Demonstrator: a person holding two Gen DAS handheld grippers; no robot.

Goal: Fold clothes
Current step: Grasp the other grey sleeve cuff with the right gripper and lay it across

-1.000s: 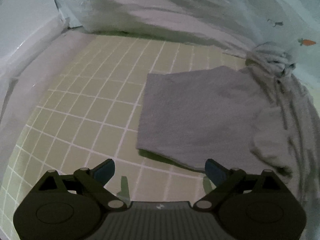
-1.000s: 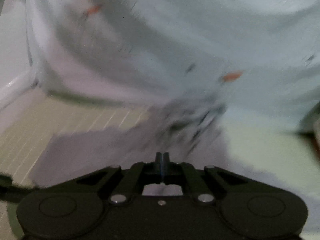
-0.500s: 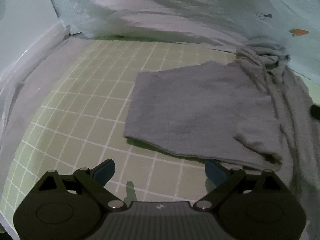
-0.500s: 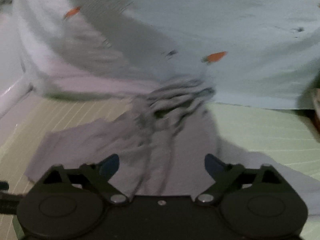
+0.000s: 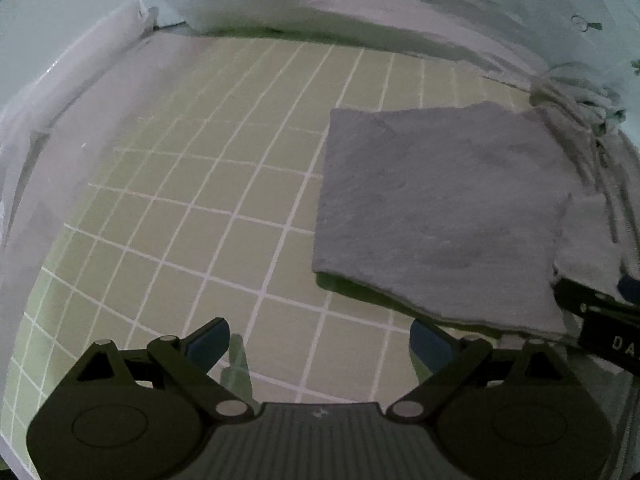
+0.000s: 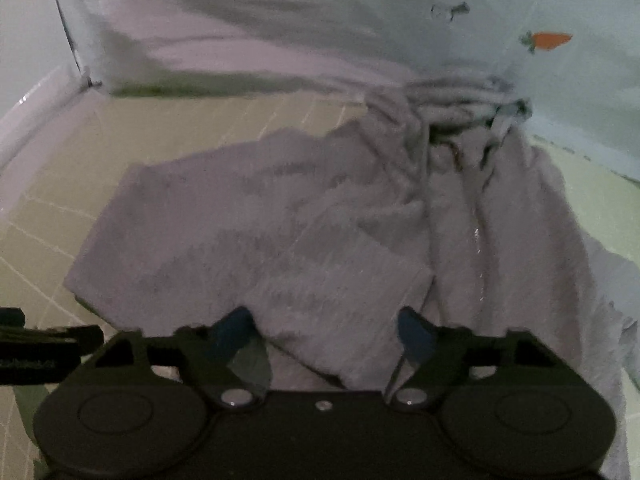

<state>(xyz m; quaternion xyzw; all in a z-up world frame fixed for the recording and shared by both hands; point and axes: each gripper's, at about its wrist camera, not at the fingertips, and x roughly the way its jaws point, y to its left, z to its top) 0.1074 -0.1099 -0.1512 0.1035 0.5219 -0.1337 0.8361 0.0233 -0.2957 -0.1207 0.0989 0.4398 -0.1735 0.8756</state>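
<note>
A grey garment (image 5: 440,216) lies on the green checked mat (image 5: 208,208), flat on its left part and bunched in folds at the far right. In the right wrist view the garment (image 6: 280,216) fills the middle, with a folded flap near the fingers. My left gripper (image 5: 320,340) is open and empty, low over the mat just in front of the garment's near edge. My right gripper (image 6: 324,328) is open, with the garment's near flap lying between its blue pads; it shows at the right edge of the left wrist view (image 5: 600,312).
A pale blue sheet with small carrot prints (image 6: 546,40) is heaped along the back and right. A white raised edge (image 5: 48,92) runs along the left of the mat. Bare mat lies to the left of the garment.
My right gripper was shut a second ago, has opened, and has come down close over the garment's near flap. My left gripper has shifted left, so the garment sits further right in its view.
</note>
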